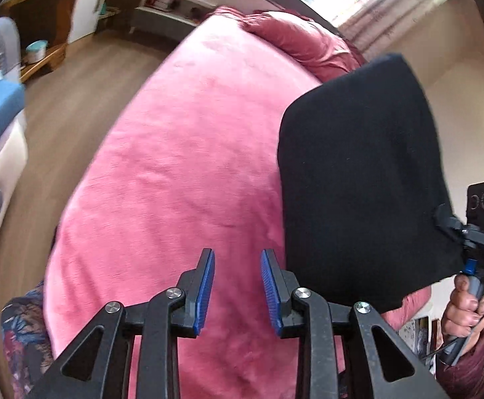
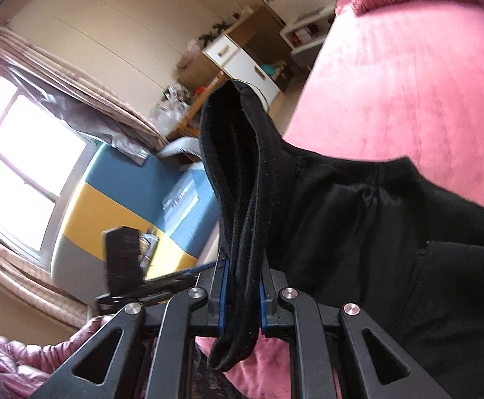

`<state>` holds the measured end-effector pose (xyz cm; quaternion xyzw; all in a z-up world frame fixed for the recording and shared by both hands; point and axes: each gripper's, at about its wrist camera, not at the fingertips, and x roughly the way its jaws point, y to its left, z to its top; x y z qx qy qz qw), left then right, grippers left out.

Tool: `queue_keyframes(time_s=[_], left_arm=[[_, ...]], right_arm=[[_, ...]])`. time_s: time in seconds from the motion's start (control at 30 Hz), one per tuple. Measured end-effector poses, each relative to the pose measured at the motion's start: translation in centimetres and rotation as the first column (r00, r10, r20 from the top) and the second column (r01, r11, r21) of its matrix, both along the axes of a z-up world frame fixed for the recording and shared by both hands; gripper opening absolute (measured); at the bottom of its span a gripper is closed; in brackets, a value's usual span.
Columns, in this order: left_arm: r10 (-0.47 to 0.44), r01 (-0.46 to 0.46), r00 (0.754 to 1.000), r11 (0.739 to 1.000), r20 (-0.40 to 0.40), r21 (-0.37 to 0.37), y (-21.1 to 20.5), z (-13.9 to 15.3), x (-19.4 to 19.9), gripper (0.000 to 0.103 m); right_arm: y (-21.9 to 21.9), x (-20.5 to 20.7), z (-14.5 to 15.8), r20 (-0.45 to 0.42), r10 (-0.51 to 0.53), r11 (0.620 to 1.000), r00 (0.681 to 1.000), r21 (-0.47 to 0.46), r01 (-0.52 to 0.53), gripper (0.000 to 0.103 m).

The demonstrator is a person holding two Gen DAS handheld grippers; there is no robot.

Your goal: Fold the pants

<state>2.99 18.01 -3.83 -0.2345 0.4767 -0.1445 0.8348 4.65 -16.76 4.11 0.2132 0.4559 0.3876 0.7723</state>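
The right gripper (image 2: 242, 286), fingers clenched on the black pants (image 1: 358, 179), hangs them at three o'clock. The left gripper (image 1: 237, 286) points down over the pink bed (image 1: 175, 166), fingers released, empty.

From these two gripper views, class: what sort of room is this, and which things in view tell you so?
Most likely a bedroom in a home. A wide bed under a pink plush cover fills the left view, with a matching pillow at its head, and a curtained window and white drawers stand nearby.
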Motion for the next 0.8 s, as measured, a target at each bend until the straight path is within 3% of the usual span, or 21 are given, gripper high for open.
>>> queue_keyframes(time_s=[0.2,0.4,0.57,0.8], left_arm=[[-0.117,0.117,0.992,0.993,0.055,-0.012,-4.7,1.5,1.5,0.03],[-0.253,0.254,0.963,0.967,0.089,0.006,-9.9,2.4,2.1,0.03],[-0.366,0.363,0.928,0.931,0.072,0.041,-14.1,1.7,2.1,0.03],[-0.502,0.496,0.863,0.862,0.048,0.099,-19.4,0.4,0.9,0.03]], right_arm=[[-4.9,-2.7,2.5,0.04,-0.1,0.995,0.994,0.03,0.099,0.014],[-11.5,-6.4,2.5,0.027,-0.274,0.961,0.961,0.039,0.273,0.014],[-16.3,-8.3,0.5,-0.02,-0.412,0.911,0.911,0.014,0.412,0.014],[-22.2,-9.1,-5.6,-0.136,-0.571,0.82,0.81,-0.051,0.569,0.014]])
